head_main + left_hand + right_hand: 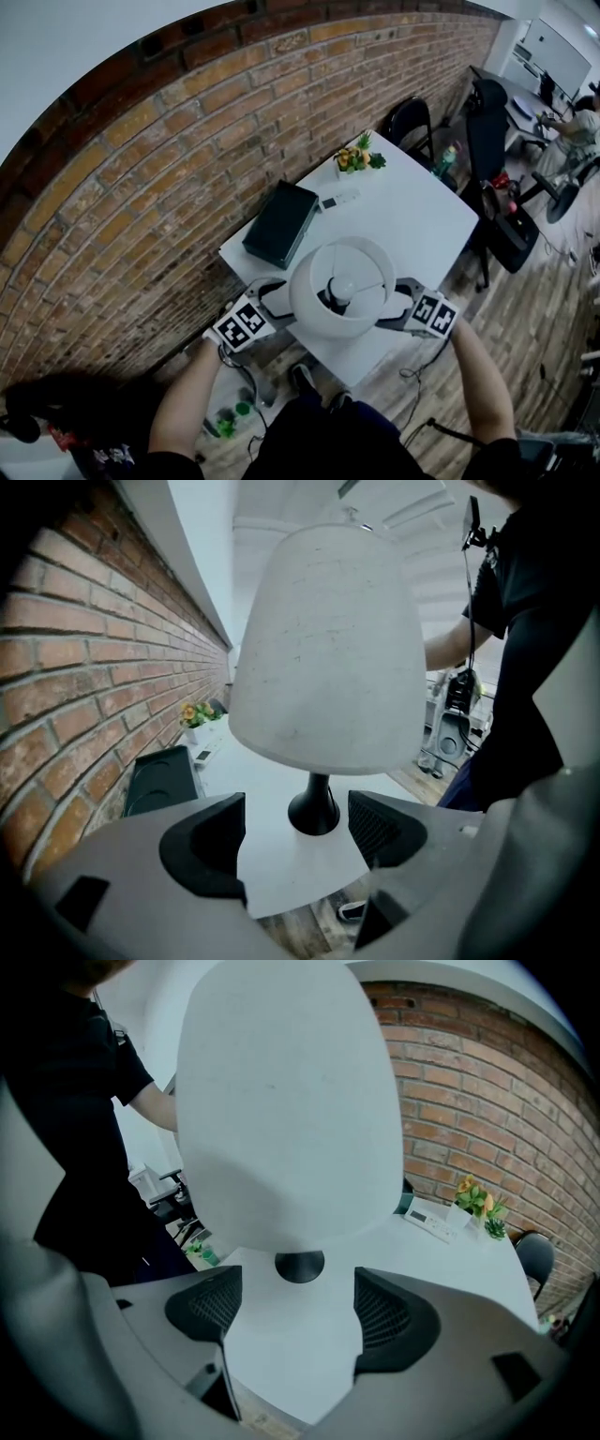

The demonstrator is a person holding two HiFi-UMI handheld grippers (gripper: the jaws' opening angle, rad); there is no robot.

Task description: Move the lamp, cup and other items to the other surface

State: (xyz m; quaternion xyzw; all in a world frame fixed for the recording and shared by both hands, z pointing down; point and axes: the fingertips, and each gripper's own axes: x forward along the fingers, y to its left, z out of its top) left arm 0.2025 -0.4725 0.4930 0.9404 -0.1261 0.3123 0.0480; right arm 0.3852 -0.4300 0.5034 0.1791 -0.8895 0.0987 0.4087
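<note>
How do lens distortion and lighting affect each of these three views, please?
Head view: strong fisheye bends the brick wall into an arc, and the white lamp barely separates from the white table. Left gripper view: the corners vignette to black, while the shade is evenly lit and sharp. Right gripper view: black corners again, and the shade bulges close to the lens, greyer and featureless.

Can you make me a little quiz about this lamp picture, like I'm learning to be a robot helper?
1. True or false: the left gripper is shut on the lamp.
2. What lies beside the black box on the table? A a cup, B a remote, C a spoon.
3. Fill in: the lamp's base is coloured ____.
Key: 1 false, its jaws stand apart; 2 B; 3 black.
</note>
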